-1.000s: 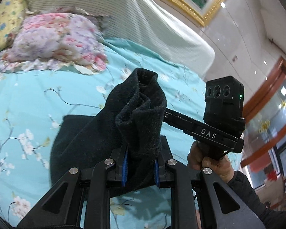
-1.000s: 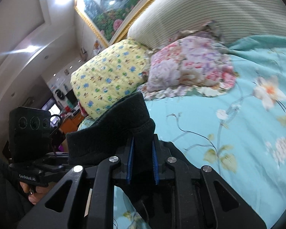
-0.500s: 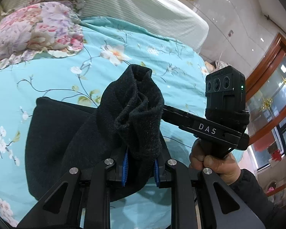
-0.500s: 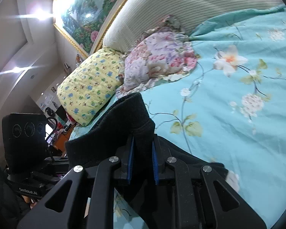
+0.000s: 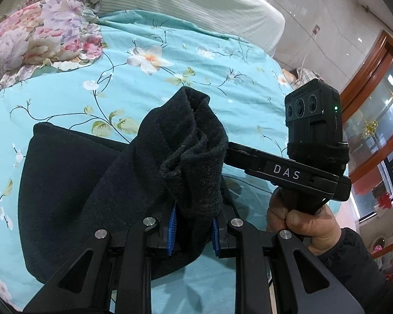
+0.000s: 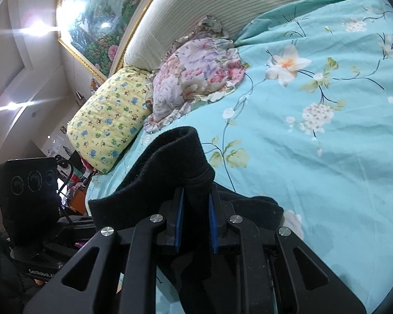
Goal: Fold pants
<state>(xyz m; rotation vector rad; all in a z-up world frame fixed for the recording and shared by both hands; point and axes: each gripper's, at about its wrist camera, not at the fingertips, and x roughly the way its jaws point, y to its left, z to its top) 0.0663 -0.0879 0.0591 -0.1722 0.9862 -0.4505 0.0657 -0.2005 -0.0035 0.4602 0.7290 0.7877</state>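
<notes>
The black fleece pants [image 5: 86,188] lie partly on the turquoise flowered bedsheet [image 5: 222,99], with one end lifted. My left gripper [image 5: 192,229] is shut on a bunched end of the pants, which sticks up between its blue pads. My right gripper [image 6: 195,221] is shut on another edge of the same pants [image 6: 170,167], held above the bed. The right gripper's body with its camera block [image 5: 313,120] shows in the left wrist view, close on the right. The left gripper's camera block [image 6: 26,183] shows at the left of the right wrist view.
A pink flowered pillow [image 5: 36,39] and a yellow patterned pillow [image 6: 110,115] lie by the striped headboard [image 5: 196,2]. A framed painting [image 6: 99,15] hangs above. The bed's right edge meets a wooden cabinet [image 5: 374,120]. Open sheet [image 6: 314,144] lies beyond the pants.
Both grippers have moved down and forward over the bed with the pants held. More of the pants now lies spread on the sheet at the left.
</notes>
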